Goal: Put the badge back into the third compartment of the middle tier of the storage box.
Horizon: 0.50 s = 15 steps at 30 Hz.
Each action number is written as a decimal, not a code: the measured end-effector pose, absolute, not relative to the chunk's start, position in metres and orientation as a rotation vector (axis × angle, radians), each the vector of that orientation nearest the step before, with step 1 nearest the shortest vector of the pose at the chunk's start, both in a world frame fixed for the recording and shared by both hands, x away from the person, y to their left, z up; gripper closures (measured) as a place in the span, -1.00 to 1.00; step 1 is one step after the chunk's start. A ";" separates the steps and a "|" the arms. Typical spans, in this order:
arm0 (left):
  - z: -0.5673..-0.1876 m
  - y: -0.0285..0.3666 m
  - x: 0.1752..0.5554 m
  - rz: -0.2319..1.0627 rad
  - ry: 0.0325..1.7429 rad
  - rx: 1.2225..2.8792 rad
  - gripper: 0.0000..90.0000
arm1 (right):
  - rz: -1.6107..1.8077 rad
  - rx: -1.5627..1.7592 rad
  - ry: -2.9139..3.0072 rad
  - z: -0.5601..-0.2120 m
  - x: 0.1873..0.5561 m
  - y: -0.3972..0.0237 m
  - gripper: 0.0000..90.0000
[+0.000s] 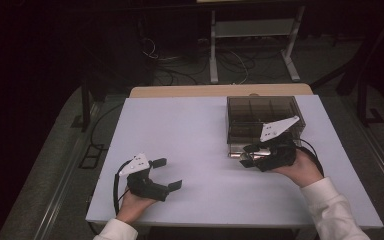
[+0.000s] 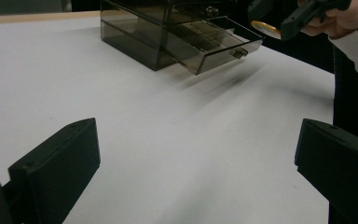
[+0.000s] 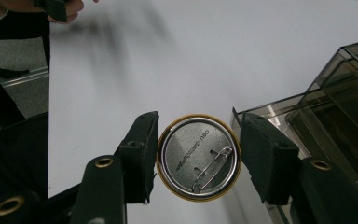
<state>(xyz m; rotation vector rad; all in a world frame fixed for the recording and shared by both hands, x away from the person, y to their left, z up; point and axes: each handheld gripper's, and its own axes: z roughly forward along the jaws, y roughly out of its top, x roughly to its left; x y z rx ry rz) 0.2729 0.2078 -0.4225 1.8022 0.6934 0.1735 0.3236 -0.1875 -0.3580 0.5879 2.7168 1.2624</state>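
A round pin badge (image 3: 198,157), its silver back and safety pin facing the camera, sits clamped edge to edge between the jaws of my right gripper (image 3: 198,161). That gripper (image 1: 252,156) hovers just in front of a smoked-plastic drawer box (image 1: 264,118), whose lower drawer (image 2: 214,44) is pulled out. From the left gripper view the badge (image 2: 266,29) shows as a yellow-rimmed disc above the drawer's front. My left gripper (image 1: 167,174) rests near the table's front left, jaws wide apart and empty, pointing toward the box.
The white table (image 1: 200,150) stretches between the two grippers. Beyond its far edge lie a floor with cables and a metal stand (image 1: 252,45). A white sleeve (image 1: 332,210) comes in at the bottom right.
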 end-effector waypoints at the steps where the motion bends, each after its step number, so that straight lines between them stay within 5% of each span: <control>1: -0.423 0.208 0.273 0.174 0.693 1.804 -1.00 | 1.266 0.596 2.713 -0.357 0.324 -0.190 0.04; 15: -0.422 0.209 0.273 0.178 0.698 1.803 -1.00 | 1.251 0.645 2.696 -0.355 0.331 -0.206 0.04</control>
